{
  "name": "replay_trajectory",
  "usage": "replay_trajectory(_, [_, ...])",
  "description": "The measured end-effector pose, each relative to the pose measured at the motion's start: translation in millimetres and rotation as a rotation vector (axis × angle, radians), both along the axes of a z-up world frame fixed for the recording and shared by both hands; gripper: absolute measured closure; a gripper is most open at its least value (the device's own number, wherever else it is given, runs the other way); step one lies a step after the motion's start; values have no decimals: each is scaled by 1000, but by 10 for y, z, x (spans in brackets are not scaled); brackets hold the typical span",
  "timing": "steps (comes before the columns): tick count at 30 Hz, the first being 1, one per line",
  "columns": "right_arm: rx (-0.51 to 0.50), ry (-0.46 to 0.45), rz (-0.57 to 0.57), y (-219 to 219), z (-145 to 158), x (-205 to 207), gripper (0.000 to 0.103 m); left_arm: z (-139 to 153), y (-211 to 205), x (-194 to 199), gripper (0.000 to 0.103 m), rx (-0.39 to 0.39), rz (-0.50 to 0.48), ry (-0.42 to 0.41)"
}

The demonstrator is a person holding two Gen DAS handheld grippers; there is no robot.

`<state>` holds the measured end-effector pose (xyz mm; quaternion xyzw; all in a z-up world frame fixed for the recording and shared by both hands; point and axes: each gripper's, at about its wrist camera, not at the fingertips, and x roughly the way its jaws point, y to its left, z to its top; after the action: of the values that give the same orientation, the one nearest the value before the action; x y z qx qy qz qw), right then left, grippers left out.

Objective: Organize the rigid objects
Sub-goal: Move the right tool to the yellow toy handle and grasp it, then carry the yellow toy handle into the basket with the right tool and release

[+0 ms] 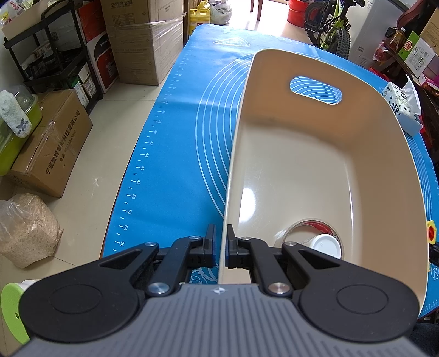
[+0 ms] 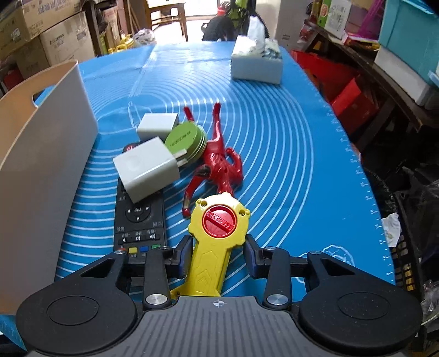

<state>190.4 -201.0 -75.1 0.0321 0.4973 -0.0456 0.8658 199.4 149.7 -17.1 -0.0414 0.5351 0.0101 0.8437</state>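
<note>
Yellow toy (image 2: 216, 241) between parted right hand-held gripper (image 2: 218, 254), blue mat (image 2: 288, 153), boxes around.

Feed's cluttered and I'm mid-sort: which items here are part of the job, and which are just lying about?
Job items:
beige bin, gripped at its rim by the left gripper
yellow toy between the right gripper fingers
red figure
remote
two white chargers
green disc

Lying about:
tissue box
cardboard boxes
bicycle
</note>
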Motion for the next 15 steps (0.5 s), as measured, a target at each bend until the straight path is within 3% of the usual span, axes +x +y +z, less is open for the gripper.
replay_trajectory(8, [2, -100, -36, -25, 309, -54, 57, -8, 0, 2, 98, -10, -1, 0])
replay_trajectory(15, [2, -221, -14, 124, 759, -27, 57, -14, -7, 11, 99, -12, -1, 2])
